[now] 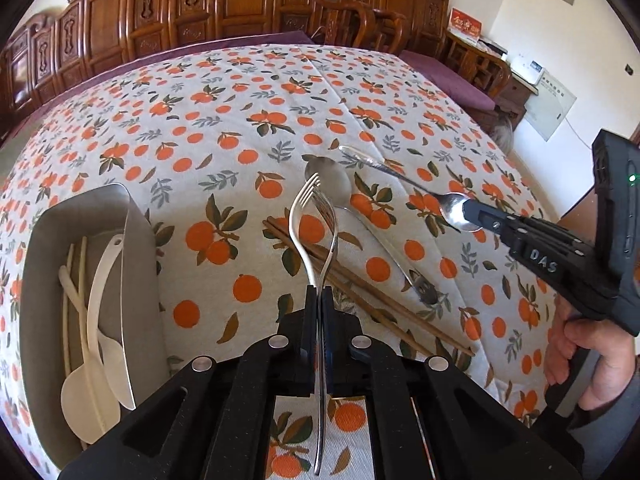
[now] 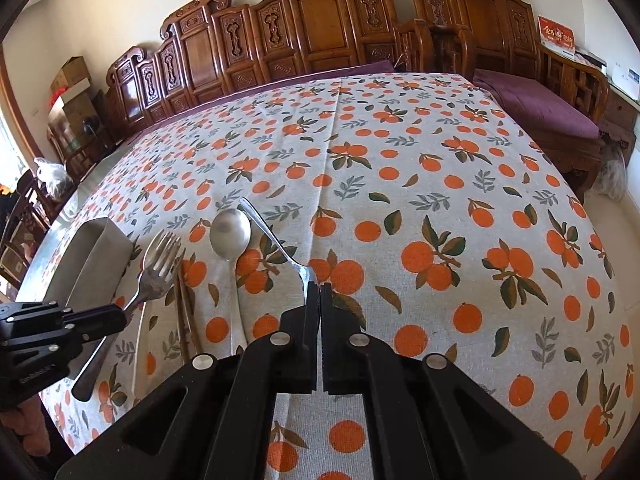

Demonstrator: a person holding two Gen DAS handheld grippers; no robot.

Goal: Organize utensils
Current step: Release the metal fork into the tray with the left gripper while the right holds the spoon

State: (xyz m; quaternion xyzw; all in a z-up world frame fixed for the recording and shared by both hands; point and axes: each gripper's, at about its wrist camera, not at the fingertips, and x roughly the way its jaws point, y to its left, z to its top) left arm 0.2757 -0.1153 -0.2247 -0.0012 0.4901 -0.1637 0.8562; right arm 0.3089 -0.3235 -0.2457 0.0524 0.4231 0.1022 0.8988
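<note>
Both grippers loaded, 1 utensil each

My left gripper [image 1: 319,300] is clamped on 2 forks [image 1: 316,216] mid-handle; my right gripper [image 2: 320,292] pinches a small spoon [image 1: 456,206] by its bowl. Thin, stiff, slick steel; I judge handle grips safer. Tray [image 1: 44,264] sits left.
</note>
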